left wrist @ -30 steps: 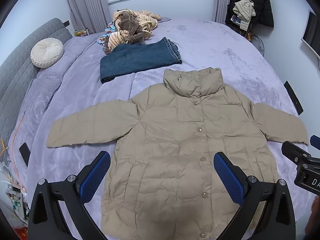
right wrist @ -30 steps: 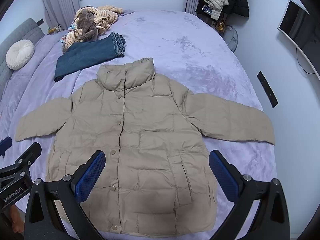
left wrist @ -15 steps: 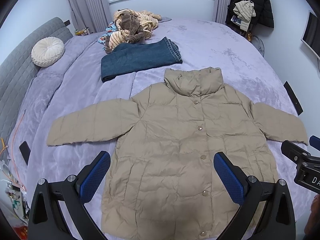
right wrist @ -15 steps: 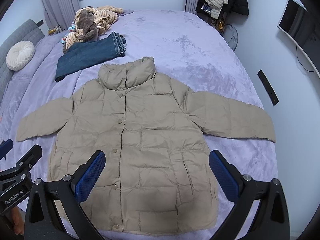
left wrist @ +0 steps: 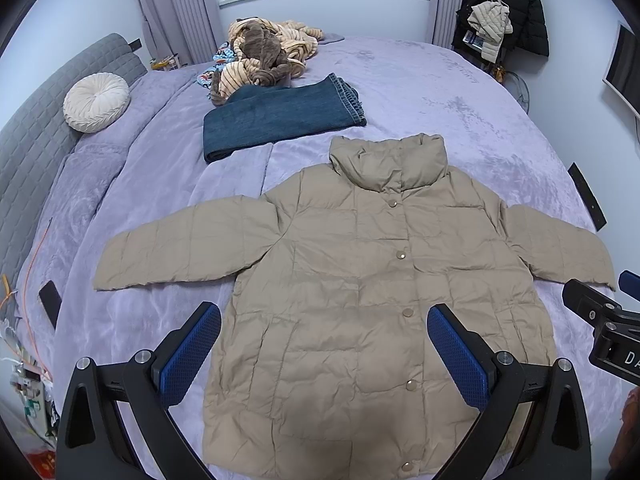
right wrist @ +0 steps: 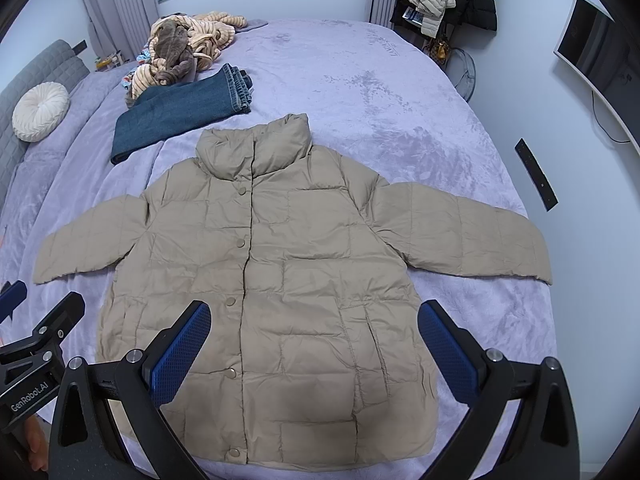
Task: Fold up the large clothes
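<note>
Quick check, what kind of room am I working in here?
A bedroom, most likely: the jacket lies on a wide bed with a padded headboard, a round cushion, and coats hanging in the corner.

Lilac bed (left wrist: 460, 92), grey headboard (left wrist: 36, 120)

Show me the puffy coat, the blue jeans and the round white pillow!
puffy coat (left wrist: 360, 280): left wrist view, chest panel.
blue jeans (left wrist: 280, 120): left wrist view, middle of folded leg.
round white pillow (right wrist: 40, 111): right wrist view, centre.

Both wrist views look down from above the foot of the bed (left wrist: 460, 92) toward the window — left view offset leftward, right view rightward. They share the spread jacket (left wrist: 360, 280) (right wrist: 280, 264) — each glimpsing the other tool at its edge.
</note>
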`<state>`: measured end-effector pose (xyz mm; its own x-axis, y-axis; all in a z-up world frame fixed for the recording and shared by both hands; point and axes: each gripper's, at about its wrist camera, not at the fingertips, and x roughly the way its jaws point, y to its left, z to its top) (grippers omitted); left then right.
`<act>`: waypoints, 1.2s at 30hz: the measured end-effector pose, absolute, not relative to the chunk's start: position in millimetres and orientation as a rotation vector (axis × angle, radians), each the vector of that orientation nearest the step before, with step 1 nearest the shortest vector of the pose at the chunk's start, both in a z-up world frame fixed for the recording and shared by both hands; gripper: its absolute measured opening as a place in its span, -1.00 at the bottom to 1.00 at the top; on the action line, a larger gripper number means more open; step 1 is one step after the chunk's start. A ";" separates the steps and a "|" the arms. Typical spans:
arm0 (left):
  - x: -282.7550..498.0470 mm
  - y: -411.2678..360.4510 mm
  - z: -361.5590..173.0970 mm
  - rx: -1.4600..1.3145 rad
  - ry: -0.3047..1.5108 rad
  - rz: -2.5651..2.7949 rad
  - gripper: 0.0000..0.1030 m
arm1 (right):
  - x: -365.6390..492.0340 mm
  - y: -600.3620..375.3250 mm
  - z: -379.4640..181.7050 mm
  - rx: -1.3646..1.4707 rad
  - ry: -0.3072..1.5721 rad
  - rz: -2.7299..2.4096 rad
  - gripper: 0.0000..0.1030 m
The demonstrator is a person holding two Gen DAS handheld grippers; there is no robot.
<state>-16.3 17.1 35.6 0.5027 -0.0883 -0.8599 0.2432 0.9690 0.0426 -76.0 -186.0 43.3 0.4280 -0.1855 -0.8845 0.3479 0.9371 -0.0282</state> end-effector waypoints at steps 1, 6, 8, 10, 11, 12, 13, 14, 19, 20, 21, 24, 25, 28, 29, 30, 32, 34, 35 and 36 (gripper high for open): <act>-16.4 17.1 35.6 0.166 1.026 -0.201 1.00 | -76.2 -185.9 43.5 0.168 1.079 -0.336 0.99; -16.5 17.1 35.4 0.166 1.026 -0.201 1.00 | -75.6 -186.3 43.0 0.169 1.079 -0.335 0.99; -16.6 17.1 35.4 0.165 1.026 -0.200 1.00 | -75.8 -186.1 43.3 0.169 1.078 -0.335 0.99; -17.1 17.4 35.4 0.165 1.026 -0.199 1.00 | -76.2 -186.0 43.7 0.169 1.078 -0.335 0.99; -18.0 19.2 34.1 0.164 1.027 -0.199 1.00 | -76.1 -186.0 43.7 0.169 1.077 -0.335 0.99; -17.9 19.2 34.2 0.164 1.027 -0.199 1.00 | -75.9 -186.0 43.6 0.169 1.078 -0.335 0.99; -17.9 19.2 34.2 0.165 1.027 -0.199 1.00 | -75.5 -186.1 43.2 0.169 1.078 -0.335 0.99; -17.9 19.4 34.3 0.165 1.027 -0.199 1.00 | -76.0 -185.8 43.6 0.169 1.079 -0.335 0.99; -19.3 22.0 33.1 0.163 1.029 -0.198 1.00 | -75.3 -185.7 43.0 0.169 1.078 -0.335 0.99; -19.2 22.0 33.1 0.164 1.029 -0.198 1.00 | -75.3 -185.6 43.0 0.168 1.078 -0.335 0.99; -19.1 22.0 33.1 0.164 1.029 -0.198 1.00 | -75.7 -185.5 43.3 0.168 1.078 -0.335 0.99; -18.9 21.9 33.4 0.165 1.029 -0.199 1.00 | -75.6 -185.4 43.3 0.170 1.079 -0.335 0.99; -19.8 22.8 33.2 0.165 1.029 -0.199 1.00 | -75.1 -185.5 42.8 0.169 1.079 -0.335 0.99; -18.7 21.7 33.5 0.164 1.030 -0.198 1.00 | -75.5 -185.1 43.3 0.168 1.079 -0.334 0.99; -18.7 21.6 33.6 0.164 1.030 -0.198 1.00 | -75.0 -185.4 42.8 0.168 1.079 -0.335 0.99; -18.6 21.6 33.6 0.164 1.030 -0.198 1.00 | -75.3 -185.2 43.2 0.168 1.079 -0.334 0.99; -18.7 21.6 33.6 0.164 1.031 -0.198 1.00 | -75.3 -185.1 43.3 0.169 1.080 -0.334 0.99; -19.5 22.9 32.7 0.163 1.032 -0.198 1.00 | -74.8 -185.2 42.7 0.169 1.079 -0.334 0.99; -19.5 22.9 32.7 0.163 1.032 -0.197 1.00 | -74.8 -185.1 42.7 0.169 1.079 -0.335 0.99; -19.3 22.8 32.8 0.163 1.031 -0.197 1.00 | -75.3 -184.9 43.1 0.170 1.080 -0.334 0.99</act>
